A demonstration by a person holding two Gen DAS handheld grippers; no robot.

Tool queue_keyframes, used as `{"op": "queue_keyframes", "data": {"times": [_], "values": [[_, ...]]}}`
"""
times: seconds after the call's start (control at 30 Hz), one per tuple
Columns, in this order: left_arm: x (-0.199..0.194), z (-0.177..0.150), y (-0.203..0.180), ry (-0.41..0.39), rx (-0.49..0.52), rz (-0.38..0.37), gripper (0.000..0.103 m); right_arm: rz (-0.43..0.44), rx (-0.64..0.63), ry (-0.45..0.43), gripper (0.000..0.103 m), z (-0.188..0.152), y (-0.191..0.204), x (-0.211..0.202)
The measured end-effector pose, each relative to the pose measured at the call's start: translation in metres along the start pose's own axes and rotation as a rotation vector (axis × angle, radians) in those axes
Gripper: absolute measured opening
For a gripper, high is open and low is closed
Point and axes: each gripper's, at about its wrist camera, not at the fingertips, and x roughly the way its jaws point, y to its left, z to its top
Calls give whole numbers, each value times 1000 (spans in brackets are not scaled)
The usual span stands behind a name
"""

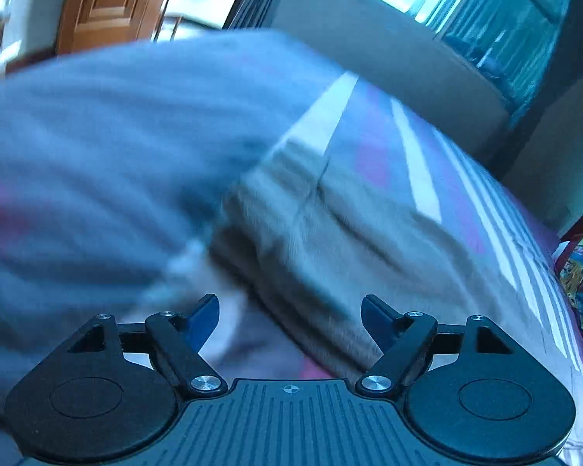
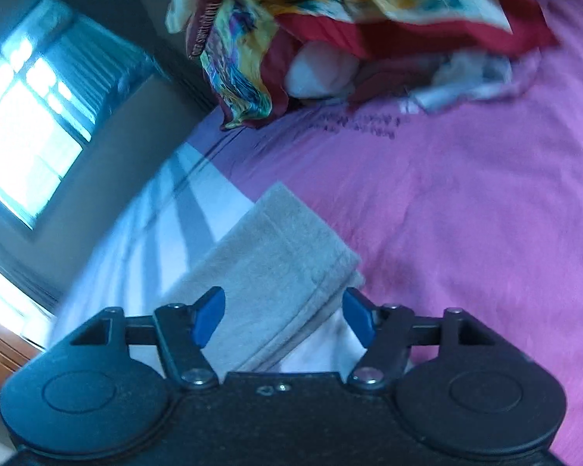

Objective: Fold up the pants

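the right gripper (image 2: 281,320) is spread wide, nothing pinched, over the folded grey pants (image 2: 276,268) on the pink bedsheet (image 2: 466,213). the left gripper (image 1: 289,316) is also spread, the pants (image 1: 330,233) blurred ahead. colourful cloth pile (image 2: 330,19) lies well beyond.

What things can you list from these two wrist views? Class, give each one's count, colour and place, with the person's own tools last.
Folded beige fabric pants: one, beige, on the bed between the right gripper's fingers.
Pink bedsheet: one, pink with white stripes, under the pants.
Multicoloured patterned cloth pile: one, red, yellow and blue, far end of bed.
Bright window: one, left of the right view.
Brown wooden door: one, upper left in the left view.
Left gripper: one, black with blue pads, open.
Right gripper: one, black with blue pads, open.
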Motion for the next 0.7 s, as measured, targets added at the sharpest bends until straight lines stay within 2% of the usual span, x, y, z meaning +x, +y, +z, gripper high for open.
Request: {"op": "queue_keyframes", "data": {"times": [0.03,0.1,0.17,0.3,0.4,0.43,0.47,0.5,0.53,0.7], "values": [[8,-4,-1,18,-10,7,79,17,30,15,62,0,-5,2],[21,-8,-1,22,-18,16,86,16,71,49,61,-1,-10,11],[28,-11,-4,17,-27,7,99,50,86,67,61,-3,-12,23],[35,-15,-22,31,60,59,102,77,51,48,52,-4,-11,44],[35,-16,-24,24,77,68,102,101,52,10,48,-9,-11,44],[34,-16,-25,22,83,73,102,108,39,2,21,-11,-10,42],[35,-16,-28,23,103,87,102,117,12,27,8,-11,-6,46],[34,-16,-31,25,125,102,102,88,-32,57,9,-9,1,50],[34,-17,-34,26,137,115,102,60,-96,52,8,-4,13,49],[35,-17,-34,23,144,123,102,200,-178,-80,8,26,47,9]]}}
